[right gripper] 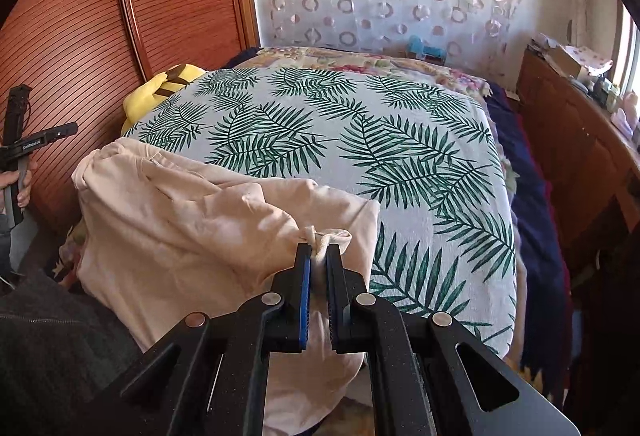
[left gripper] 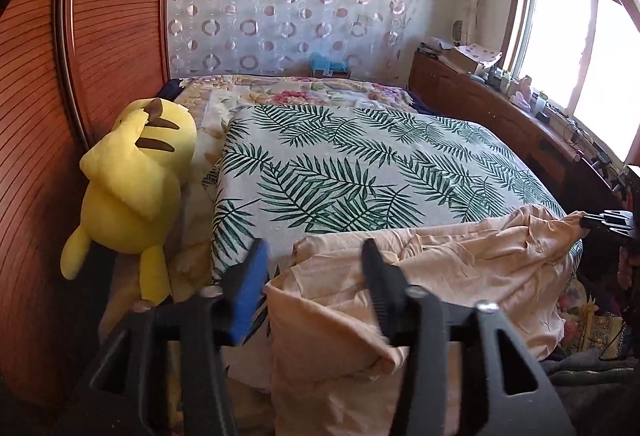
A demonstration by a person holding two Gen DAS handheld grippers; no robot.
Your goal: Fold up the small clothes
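Observation:
A pale peach garment (left gripper: 460, 268) lies crumpled over the near edge of the leaf-print cover (left gripper: 340, 164) on the bed and hangs down its front. My left gripper (left gripper: 314, 260) is open just above the garment's left end; cloth sits between the fingers, but the pads do not press it. At the right edge of the left wrist view, my right gripper (left gripper: 600, 222) holds the garment's far corner. In the right wrist view the right gripper (right gripper: 318, 252) is shut on a bunched corner of the garment (right gripper: 180, 220). The left gripper (right gripper: 24, 144) shows at far left, held in a hand.
A yellow plush toy (left gripper: 132, 192) leans against the ribbed wooden wardrobe (left gripper: 100, 36) left of the bed. A floral blanket (left gripper: 288, 88) and a blue toy (left gripper: 328, 66) lie at the bed's far end. A cluttered wooden sideboard (left gripper: 500, 108) runs under the window on the right.

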